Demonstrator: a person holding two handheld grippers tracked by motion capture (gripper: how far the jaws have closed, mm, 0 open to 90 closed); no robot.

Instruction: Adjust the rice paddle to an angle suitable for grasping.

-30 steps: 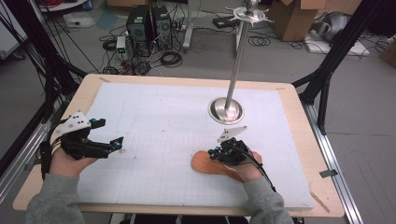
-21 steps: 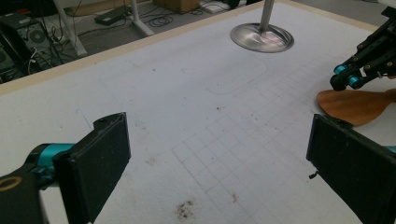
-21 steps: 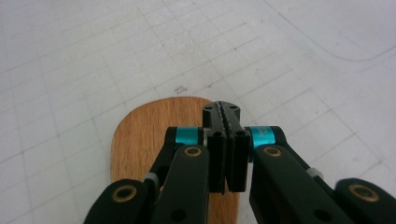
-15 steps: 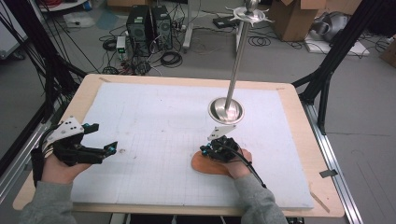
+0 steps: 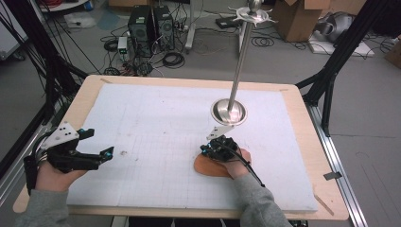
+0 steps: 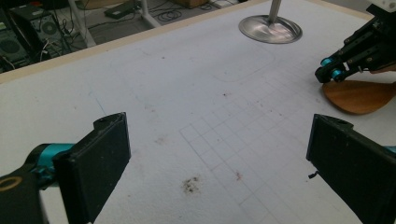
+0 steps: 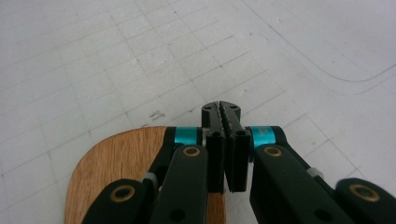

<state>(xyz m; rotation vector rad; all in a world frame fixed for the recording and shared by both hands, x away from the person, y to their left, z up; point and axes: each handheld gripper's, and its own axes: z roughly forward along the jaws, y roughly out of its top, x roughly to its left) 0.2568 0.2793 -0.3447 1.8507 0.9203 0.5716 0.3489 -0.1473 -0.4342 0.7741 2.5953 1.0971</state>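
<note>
A flat oval wooden board [image 5: 213, 168] lies on the white gridded mat [image 5: 156, 123] at the front right. My right gripper [image 5: 204, 150] hovers low over the board's left part, jaws pressed together with nothing between them. In the right gripper view the shut jaws [image 7: 221, 112] reach just past the board's edge [image 7: 116, 158]. At the mat's front left my left gripper [image 5: 108, 153] points right and stands open. Its wide-apart jaws [image 6: 219, 158] frame bare mat, with the right gripper [image 6: 329, 73] and the board [image 6: 359, 95] farther off.
A tall steel stand with a round base [image 5: 229, 112] rises from the mat behind the board; its base [image 6: 271, 29] also shows in the left gripper view. The mat covers a wooden tabletop [image 5: 307, 142]. Computers, cables and boxes sit on the floor beyond.
My right gripper has slid a little to the left over the wooden board, still shut. The left hand has barely shifted.
</note>
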